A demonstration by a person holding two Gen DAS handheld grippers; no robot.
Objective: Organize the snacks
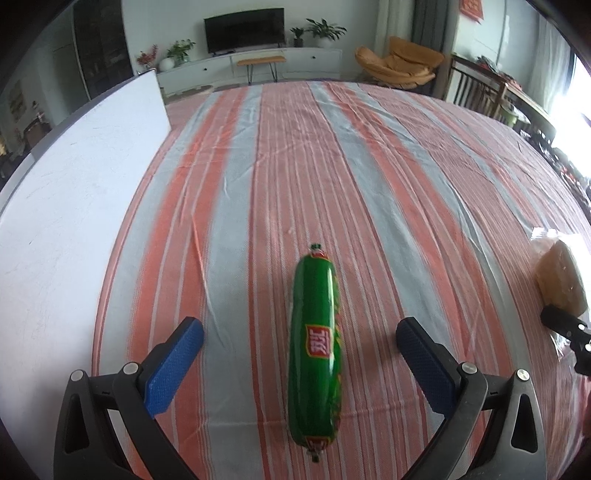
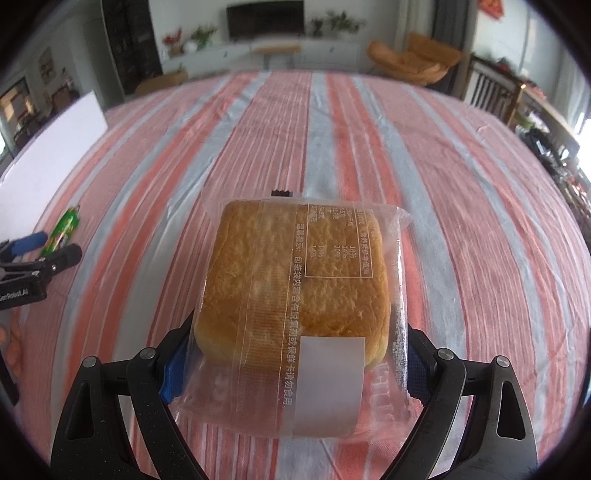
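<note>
In the left wrist view, a green sausage (image 1: 316,347) lies lengthwise on the striped cloth (image 1: 388,177) at lower centre of the frame, its red label facing up. The left gripper (image 1: 300,341) has its fingers spread wide; the blue pads (image 1: 175,367) stand well to either side of the sausage without touching it. A white board (image 1: 66,206) fills the left side of the frame. At the right edge, the bread (image 1: 561,277) in its clear bag shows in part, with a black piece of the other gripper just below it.

In the right wrist view, the bread (image 2: 295,277) sits at centre frame, a square golden loaf in a clear bag printed with white text and bearing a blank white sticker (image 2: 328,384) near the bottom. The right gripper (image 2: 295,365) has its fingers against both sides of the bag's near end, the plastic pressed at the blue pads (image 2: 173,373), so it is closed on the bread. Whether the bag rests on the cloth or is lifted off it cannot be told. At the left edge of this frame the sausage (image 2: 62,229) and the left gripper (image 2: 44,245) appear small, with the board (image 2: 55,147) above them.

At the top of both frames are a television (image 1: 244,29), potted plants and an orange chair (image 1: 399,64).
</note>
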